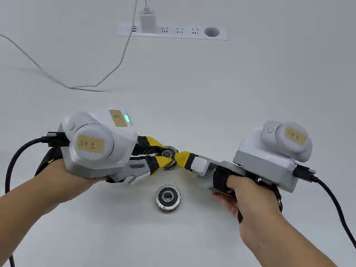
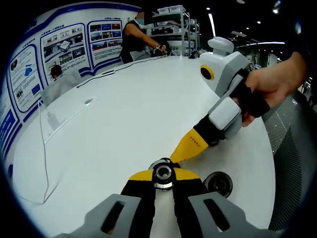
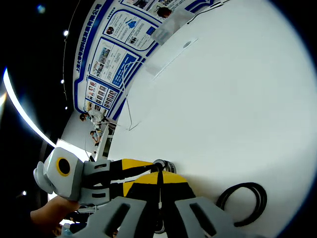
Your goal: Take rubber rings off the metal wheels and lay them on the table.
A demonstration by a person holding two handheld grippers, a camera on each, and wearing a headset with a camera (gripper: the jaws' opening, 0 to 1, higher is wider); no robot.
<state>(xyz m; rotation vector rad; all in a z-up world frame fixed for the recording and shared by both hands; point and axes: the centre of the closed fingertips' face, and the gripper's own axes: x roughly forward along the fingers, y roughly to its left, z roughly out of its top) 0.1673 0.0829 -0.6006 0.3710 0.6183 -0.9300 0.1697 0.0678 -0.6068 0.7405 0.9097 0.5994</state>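
A small metal wheel point(image 1: 168, 156) is pinched between the yellow-tipped jaws of the left gripper point(image 1: 162, 156) and held over the white table point(image 1: 250, 83); in the left gripper view it is seen sitting squarely between the two tips. It is met from the opposite side by the right gripper point(image 1: 184, 159), whose jaws are pressed together into a single wedge with its point at the wheel's rim. Whether a lip of rubber is caught between them cannot be told. One loose rubber ring point(image 3: 242, 198) is seen lying flat on the table in the right gripper view, so at least one removal is judged complete. A second wheel point(image 1: 168, 198) rests on the table just below the grippers, with its black ring apparently still seated around it. The work is therefore judged to be partway through — one ring laid down, one wheel in hand, one wheel not yet handled
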